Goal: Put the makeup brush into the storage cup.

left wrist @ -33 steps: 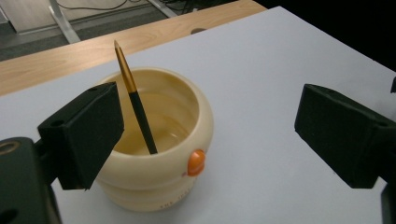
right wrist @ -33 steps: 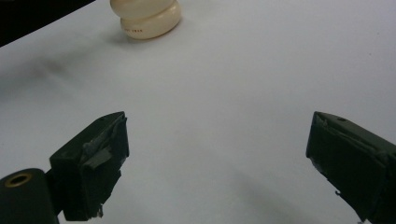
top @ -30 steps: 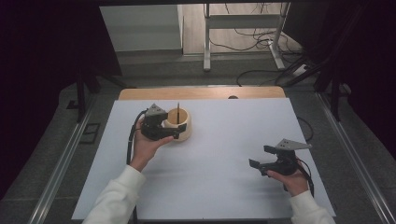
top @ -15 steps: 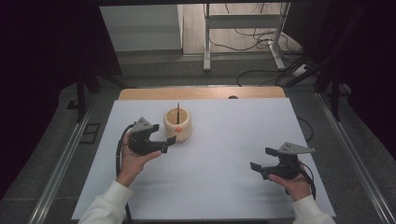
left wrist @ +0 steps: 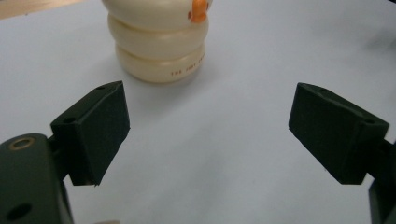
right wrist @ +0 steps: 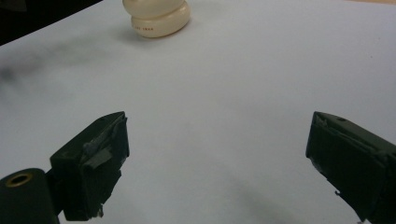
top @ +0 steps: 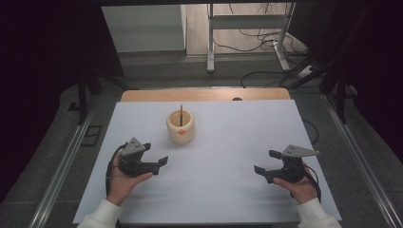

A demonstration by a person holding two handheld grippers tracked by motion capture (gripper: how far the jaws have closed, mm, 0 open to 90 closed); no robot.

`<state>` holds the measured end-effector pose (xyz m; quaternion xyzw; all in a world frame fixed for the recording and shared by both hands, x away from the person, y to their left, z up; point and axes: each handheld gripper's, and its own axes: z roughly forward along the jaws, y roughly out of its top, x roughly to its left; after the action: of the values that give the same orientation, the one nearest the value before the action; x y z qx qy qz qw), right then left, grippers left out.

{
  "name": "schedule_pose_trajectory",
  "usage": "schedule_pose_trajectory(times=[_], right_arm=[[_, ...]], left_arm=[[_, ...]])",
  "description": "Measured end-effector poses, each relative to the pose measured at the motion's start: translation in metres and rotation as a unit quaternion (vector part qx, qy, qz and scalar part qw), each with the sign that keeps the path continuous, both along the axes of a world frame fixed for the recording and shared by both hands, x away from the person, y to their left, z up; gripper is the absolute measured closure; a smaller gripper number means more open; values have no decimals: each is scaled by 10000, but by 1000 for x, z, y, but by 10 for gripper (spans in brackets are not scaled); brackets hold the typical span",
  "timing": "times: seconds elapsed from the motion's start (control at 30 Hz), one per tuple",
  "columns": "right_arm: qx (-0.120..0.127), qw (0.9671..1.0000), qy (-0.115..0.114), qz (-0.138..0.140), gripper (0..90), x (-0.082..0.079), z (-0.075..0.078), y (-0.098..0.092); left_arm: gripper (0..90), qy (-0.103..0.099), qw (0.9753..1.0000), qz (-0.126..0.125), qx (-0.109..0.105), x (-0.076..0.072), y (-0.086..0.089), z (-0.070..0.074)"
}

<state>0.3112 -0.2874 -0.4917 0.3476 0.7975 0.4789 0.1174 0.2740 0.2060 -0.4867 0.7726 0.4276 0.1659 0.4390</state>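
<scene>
The cream-coloured ribbed round holder [top: 180,126] stands upright on the white table [top: 223,156], toward the far middle, with a thin dark stick [top: 181,113] rising vertically from its opening and a small orange mark [top: 181,130] on its near wall. The stick's long axis is plumb.

The left claw [top: 157,163] is held low over the near-left part of the table, jaws spread wide and holding nothing. The holder lies ahead of it and slightly to its right, near but apart; in the left gripper view the holder [left wrist: 158,39] sits just beyond the gap between the jaws, offset toward the left one. The right claw [top: 266,163] rests at the near right, jaws likewise spread and unladen, with the holder [right wrist: 157,17] well apart at the far left of its view.

Judgement: the left claw is the nearer and better aligned; any approach turns on a short forward travel with minor correction.

The table surface is smooth, flat and otherwise bare. Beyond it are a wooden strip [top: 204,94], grey floor [top: 152,71] and loose cables [top: 266,35]; room around the holder is ample.
</scene>
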Motion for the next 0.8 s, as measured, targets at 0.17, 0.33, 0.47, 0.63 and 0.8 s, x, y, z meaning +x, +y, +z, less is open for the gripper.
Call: schedule_pose_trajectory(times=[0.17,0.33,0.47,0.63,0.8], right_arm=[[-27,10000,20,48,63,1,-2,0],[-162,9999,35,45,63,2,-5,0],[-206,9998,22,54,63,2,-6,0],[-226,9997,38,44,63,3,-7,-1],[-237,9997,49,51,64,3,-8,0]], left_arm=[[138,-11,9999,21,137,-9,10,-9],[144,61,9998,82,179,-13,18,-16],[149,73,9997,145,173,-17,23,-19],[153,95,9996,208,176,-21,27,-22],[154,82,9996,200,194,-21,27,-22]])
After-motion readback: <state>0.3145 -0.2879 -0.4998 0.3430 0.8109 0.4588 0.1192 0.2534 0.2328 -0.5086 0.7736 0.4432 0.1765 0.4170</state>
